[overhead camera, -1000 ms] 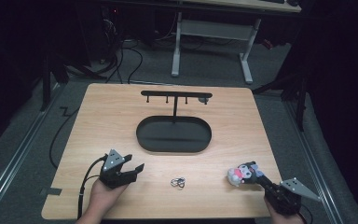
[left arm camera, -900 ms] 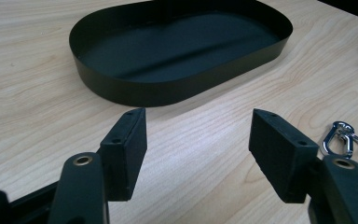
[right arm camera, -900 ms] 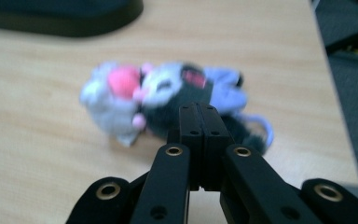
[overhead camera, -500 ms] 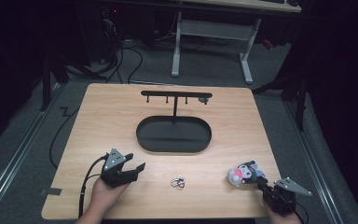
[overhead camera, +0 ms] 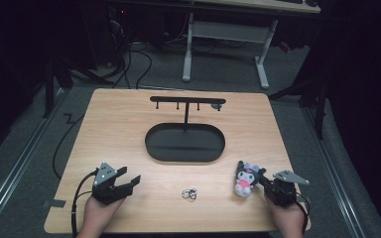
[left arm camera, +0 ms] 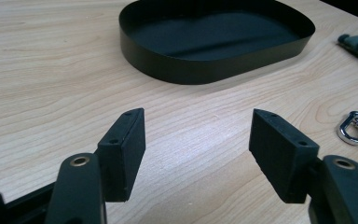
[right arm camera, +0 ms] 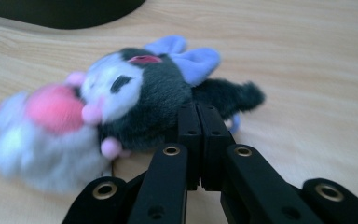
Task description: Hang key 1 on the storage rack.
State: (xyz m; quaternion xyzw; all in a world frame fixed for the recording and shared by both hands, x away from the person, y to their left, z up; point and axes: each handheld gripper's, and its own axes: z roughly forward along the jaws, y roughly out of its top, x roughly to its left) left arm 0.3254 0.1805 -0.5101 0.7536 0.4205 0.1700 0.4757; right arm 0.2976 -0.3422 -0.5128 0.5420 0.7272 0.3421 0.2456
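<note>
Pinching the plush toy [right arm camera: 135, 105] by its edge, the right hand-held gripper [right arm camera: 199, 112] is clamped together; grip should be kept firm. Left hand-held gripper [left arm camera: 198, 142] is held apart, empty.

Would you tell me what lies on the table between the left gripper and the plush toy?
In the high view, a small metal key clasp lies on bare wood between the left gripper and the plush toy.
</note>
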